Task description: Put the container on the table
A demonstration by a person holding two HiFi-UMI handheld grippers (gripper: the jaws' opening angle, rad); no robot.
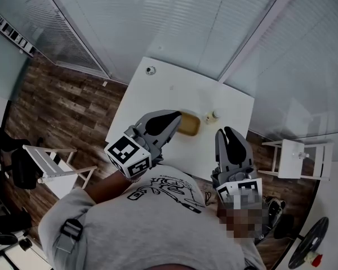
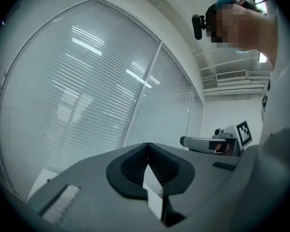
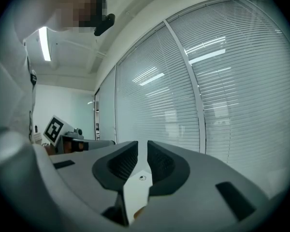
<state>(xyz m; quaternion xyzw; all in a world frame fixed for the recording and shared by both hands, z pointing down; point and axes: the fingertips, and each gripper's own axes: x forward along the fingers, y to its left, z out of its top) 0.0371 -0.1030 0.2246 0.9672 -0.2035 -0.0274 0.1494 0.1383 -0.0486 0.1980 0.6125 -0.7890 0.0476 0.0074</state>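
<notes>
A tan, open-topped container point(image 1: 191, 125) rests on the white table point(image 1: 158, 91), its left side hidden behind my left gripper point(image 1: 177, 116). That gripper hovers level above the table's near edge, shut with nothing in it; in the left gripper view its tips point(image 2: 147, 145) meet. My right gripper point(image 1: 226, 131) hangs to the right of the container and apart from it. In the right gripper view its jaws point(image 3: 142, 143) stand a narrow slit apart with nothing between them. Both gripper views look mostly at the window blinds.
A small pale bottle point(image 1: 212, 116) stands just right of the container. A little round object point(image 1: 151, 70) lies at the table's far corner. A white chair point(image 1: 50, 162) stands on the wood floor to the left, and a white stool point(image 1: 296, 156) to the right.
</notes>
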